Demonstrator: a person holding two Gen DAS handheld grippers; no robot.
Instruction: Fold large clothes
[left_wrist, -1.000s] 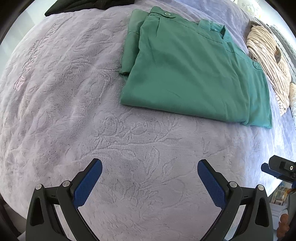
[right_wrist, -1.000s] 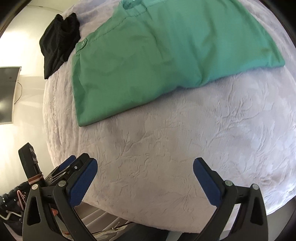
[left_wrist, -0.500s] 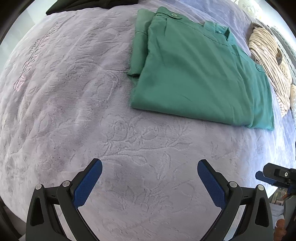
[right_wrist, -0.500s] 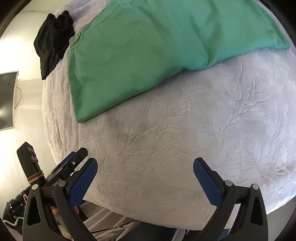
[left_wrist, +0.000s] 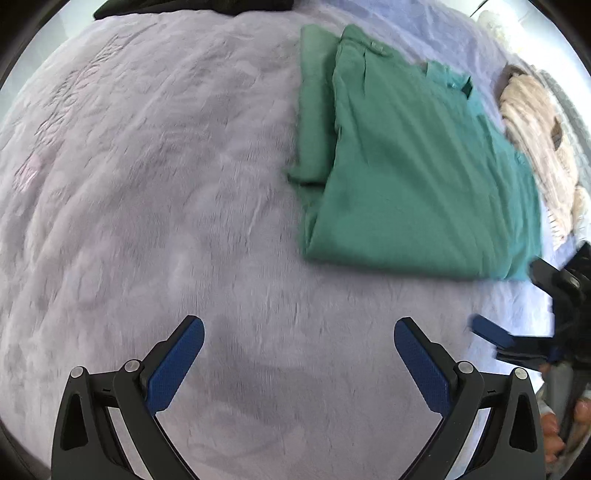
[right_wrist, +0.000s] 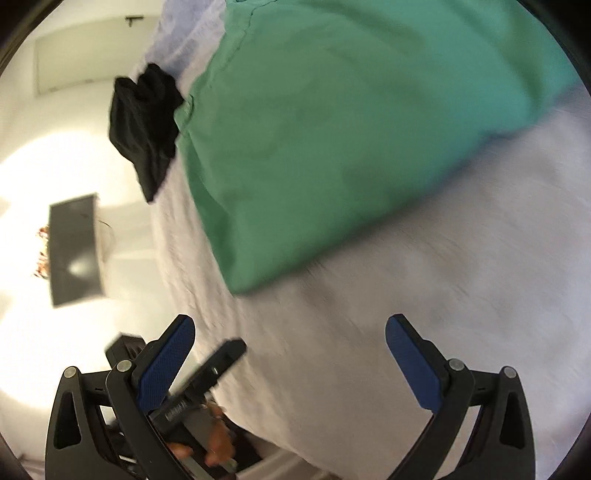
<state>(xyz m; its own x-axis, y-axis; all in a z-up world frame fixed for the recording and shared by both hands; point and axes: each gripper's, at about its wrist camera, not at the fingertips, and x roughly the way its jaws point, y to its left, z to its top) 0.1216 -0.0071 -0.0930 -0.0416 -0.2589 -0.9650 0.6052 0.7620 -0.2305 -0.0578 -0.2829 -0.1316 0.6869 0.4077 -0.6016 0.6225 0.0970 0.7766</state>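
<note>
Left wrist view, blurred. The left tool (left_wrist: 299, 345) hung over bare bedspread (left_wrist: 147, 192), blue pads (left_wrist: 177, 363) spread wide, nothing between them. The green garment (left_wrist: 417, 173) lay folded flat on the bed, up and to the right of the tool, well apart from it; a narrower folded strip of the same cloth stuck out along its left side. A cream striped garment (left_wrist: 535, 147) lay just beyond the green one's far edge, at the right. A black garment (left_wrist: 192, 5) showed at the top rim, mostly cut off. The right tool (left_wrist: 491, 334) poked in from the right edge, near the green garment's lower right corner, not touching it as far as could be seen.

Right wrist view, also blurred. The right tool (right_wrist: 290, 341) was spread wide and empty, over the bedspread (right_wrist: 443, 258) near the bed's edge. The green garment (right_wrist: 351, 122) filled the upper part, its nearest corner just ahead of the tool, apart from the pads (right_wrist: 166, 365). The black garment (right_wrist: 144, 122) lay against the green one's left edge; touching or only overlapping in view, could not tell. A dark flat panel (right_wrist: 75, 247) stood off the bed at left. The left tool (right_wrist: 207, 373) showed behind the left pad, its spread unclear from here.
</note>
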